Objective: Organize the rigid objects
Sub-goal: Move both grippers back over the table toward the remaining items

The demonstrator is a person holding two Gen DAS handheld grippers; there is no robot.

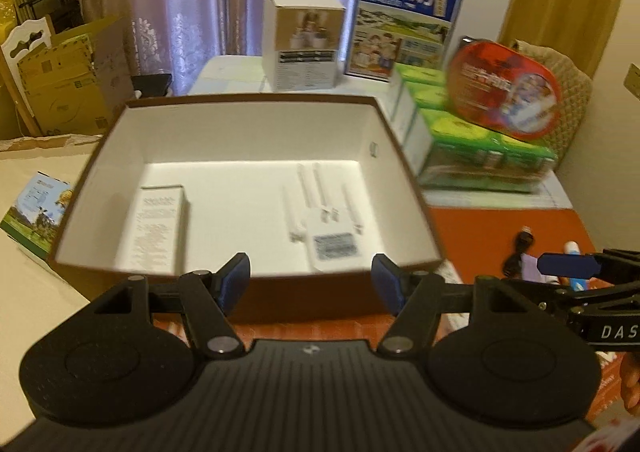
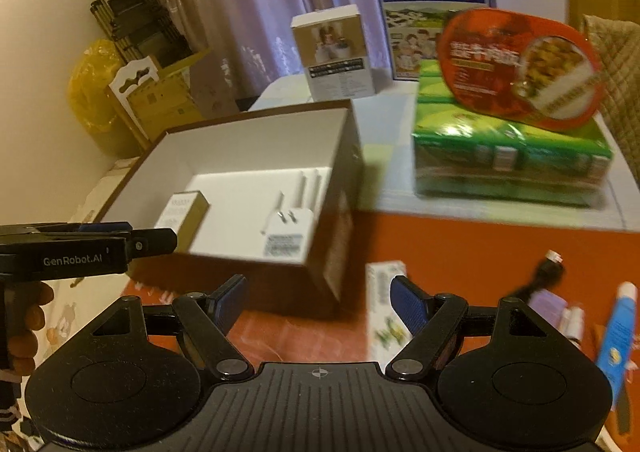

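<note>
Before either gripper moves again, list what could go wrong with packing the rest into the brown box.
1. The red oval tin leans tilted on the green carton pack; a bump could slide it off.
2. The white router lies in the brown box with thin antennas spread; anything dropped there may bend them.
3. The open right gripper is near the box's corner and the small white-green box; a hasty reach might knock either.

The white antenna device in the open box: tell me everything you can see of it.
The white antenna device looks like a small plastic Wi-Fi repeater. It lies flat on the white floor of the open brown cardboard box, toward the box's right side. Its squarish body faces up with a printed label and what appear to be metal plug prongs. Slim white antennas extend from it toward the far wall. A small white carton lies apart to its left. Neither gripper touches it.
</note>
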